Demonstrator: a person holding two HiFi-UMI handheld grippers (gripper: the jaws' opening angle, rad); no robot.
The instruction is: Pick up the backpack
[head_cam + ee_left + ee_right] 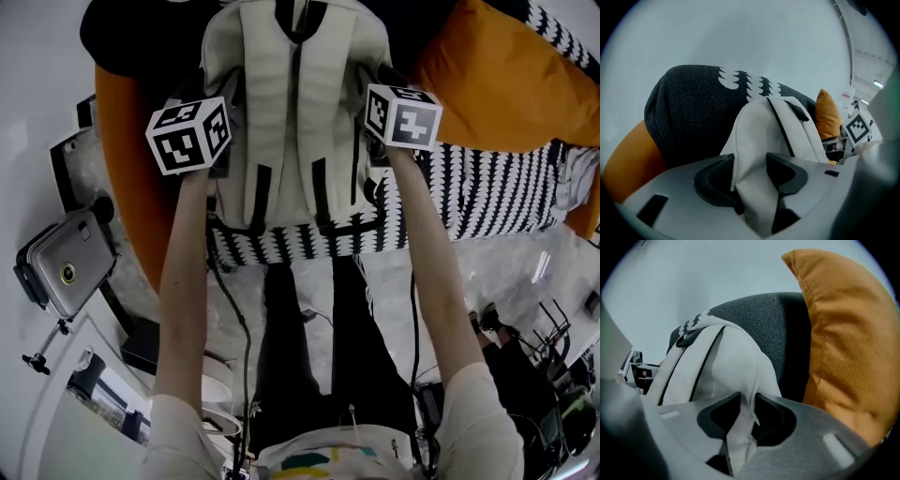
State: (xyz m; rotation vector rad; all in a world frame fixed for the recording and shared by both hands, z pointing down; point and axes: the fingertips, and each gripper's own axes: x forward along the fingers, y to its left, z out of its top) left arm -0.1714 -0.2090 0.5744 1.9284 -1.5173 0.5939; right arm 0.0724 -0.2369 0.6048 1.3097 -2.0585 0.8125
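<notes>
Left gripper [750,169]: jaws partly closed, pinching a thick fold of pale backpack [295,112] fabric that fills the gap between both pads. Right gripper [747,411]: jaws narrower, pressed onto a thinner fold of the same fabric. Head view: marker cubes cover both sets of jaws, so the grips read only from the gripper views. Pack's top is cut off at 12 o'clock; the pinched folds run down out of sight between the jaws. Backpack lies straps-up at 12 o'clock in the head view, on a black-and-white patterned cover [487,187]. Left gripper sits at the pack's 9 o'clock edge, right gripper at its 3 o'clock edge. Orange cushion [497,84] at 2 o'clock, just beside the pack. Dark grey cushion [689,117] behind it, at 10 o'clock in the left gripper view.
</notes>
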